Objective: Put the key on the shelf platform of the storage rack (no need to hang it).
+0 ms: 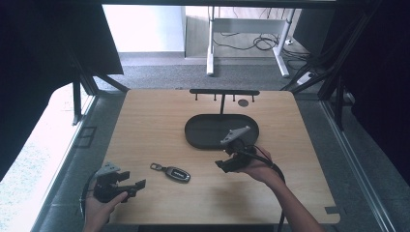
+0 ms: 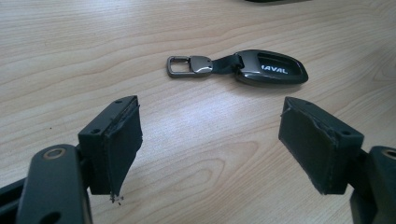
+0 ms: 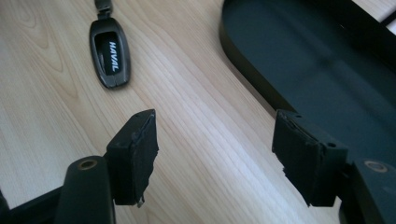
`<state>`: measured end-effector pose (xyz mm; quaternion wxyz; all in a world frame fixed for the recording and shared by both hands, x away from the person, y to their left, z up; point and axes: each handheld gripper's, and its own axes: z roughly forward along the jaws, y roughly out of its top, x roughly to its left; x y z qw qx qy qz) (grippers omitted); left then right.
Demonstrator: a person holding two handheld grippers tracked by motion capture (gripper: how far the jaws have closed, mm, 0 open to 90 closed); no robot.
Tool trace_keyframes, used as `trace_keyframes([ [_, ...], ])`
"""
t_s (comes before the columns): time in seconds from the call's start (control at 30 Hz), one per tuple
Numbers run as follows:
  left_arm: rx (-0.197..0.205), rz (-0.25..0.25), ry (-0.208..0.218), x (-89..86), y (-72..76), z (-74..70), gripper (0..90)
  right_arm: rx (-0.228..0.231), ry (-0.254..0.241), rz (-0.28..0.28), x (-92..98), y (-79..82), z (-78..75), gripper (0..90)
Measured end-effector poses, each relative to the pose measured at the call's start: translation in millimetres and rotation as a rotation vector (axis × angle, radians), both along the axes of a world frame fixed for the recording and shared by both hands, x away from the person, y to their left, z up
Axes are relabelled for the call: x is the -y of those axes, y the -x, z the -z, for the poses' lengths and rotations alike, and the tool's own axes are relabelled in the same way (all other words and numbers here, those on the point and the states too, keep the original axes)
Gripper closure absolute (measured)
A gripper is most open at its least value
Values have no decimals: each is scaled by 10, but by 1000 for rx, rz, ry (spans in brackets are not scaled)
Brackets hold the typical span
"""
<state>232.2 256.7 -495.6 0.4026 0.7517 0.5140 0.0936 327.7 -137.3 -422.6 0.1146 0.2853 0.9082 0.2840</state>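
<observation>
A dark car key fob [image 1: 175,173] with a metal clasp lies flat on the wooden table [image 1: 150,125], near the front centre. In the left gripper view the key fob [image 2: 271,68] rests just beyond my jaws, its clasp pointing left. My left gripper [image 1: 133,187] is at the front left of the table, open and empty [image 2: 210,144]. My right gripper [image 1: 223,164] hovers right of the fob, beside the tray's near rim, open and empty [image 3: 215,154]. The right gripper view has the key fob [image 3: 110,55] at upper left.
A black oval tray [image 1: 203,133] sits at the table's centre back, with a black hook rack [image 1: 224,92] standing behind it. The tray [image 3: 317,70] fills the upper right of the right gripper view. A desk frame and cables lie on the floor beyond.
</observation>
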Motion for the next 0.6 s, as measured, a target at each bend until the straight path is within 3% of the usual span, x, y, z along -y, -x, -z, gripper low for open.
trace_keyframes([
  [0.27, -4, -2, -4, 6, 8, 14, 216, -8, 48, -76, -424, -49, 32, 338],
  [0.6, -10, 10, -9, 38, 8, 36, 217, -42, 22, -124, -729, -123, 101, 350],
])
